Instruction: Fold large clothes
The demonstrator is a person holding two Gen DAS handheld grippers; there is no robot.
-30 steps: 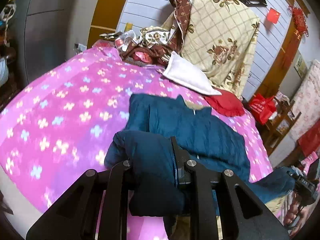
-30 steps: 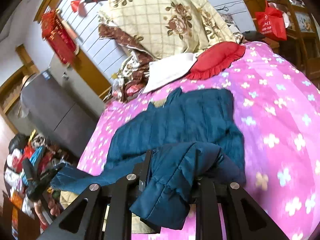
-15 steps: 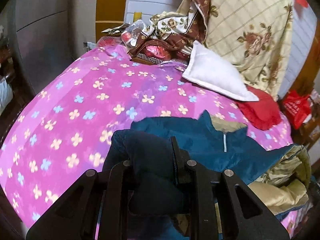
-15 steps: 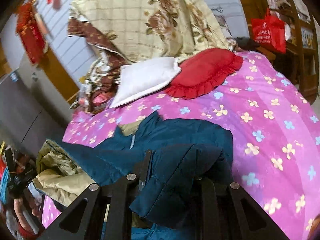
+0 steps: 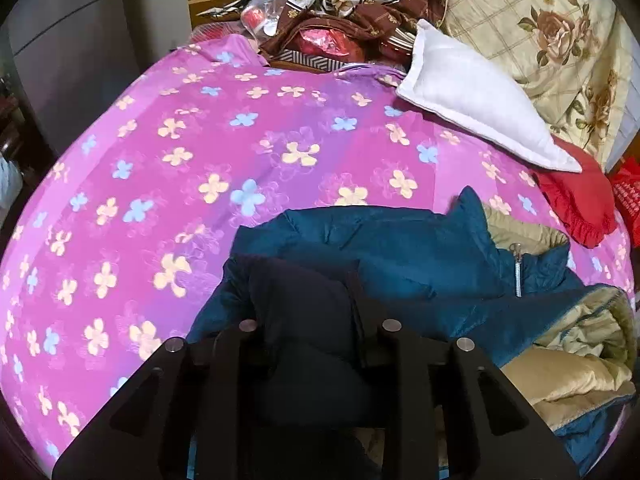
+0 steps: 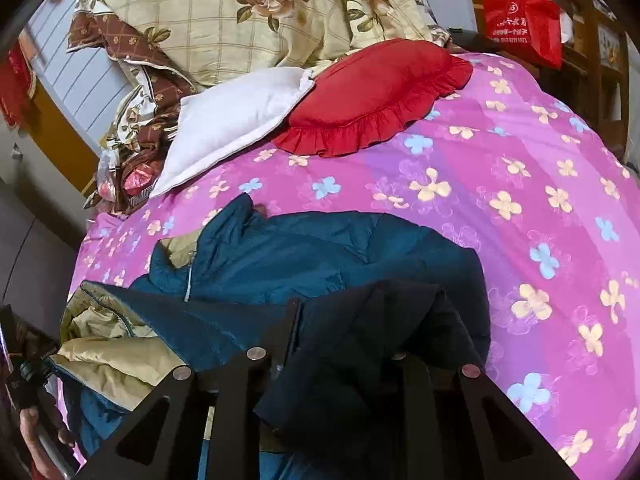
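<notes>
A teal padded jacket (image 5: 400, 248) with beige lining and a zip lies on the pink flowered bedspread (image 5: 180, 168). Its lower part is doubled over the body, so the lining shows on the right in the left wrist view. My left gripper (image 5: 304, 320) has a dark bunch of the jacket's edge between its fingers, and its jaws are opening. In the right wrist view the jacket (image 6: 300, 248) spreads ahead, collar to the left. My right gripper (image 6: 352, 328) pinches another fold of the jacket's edge, its jaws also easing apart.
A white pillow (image 5: 472, 108), a red frilled cushion (image 6: 372, 92) and a floral quilt (image 6: 248, 12) lie at the head of the bed. Clutter (image 5: 320, 36) is piled beside them. A red bag (image 6: 520, 20) hangs at the far right. A hand (image 6: 28, 424) shows at lower left.
Both grippers have carried the jacket's edge forward and down over its body towards the collar. The jacket now lies doubled, with its beige lining turned out.
</notes>
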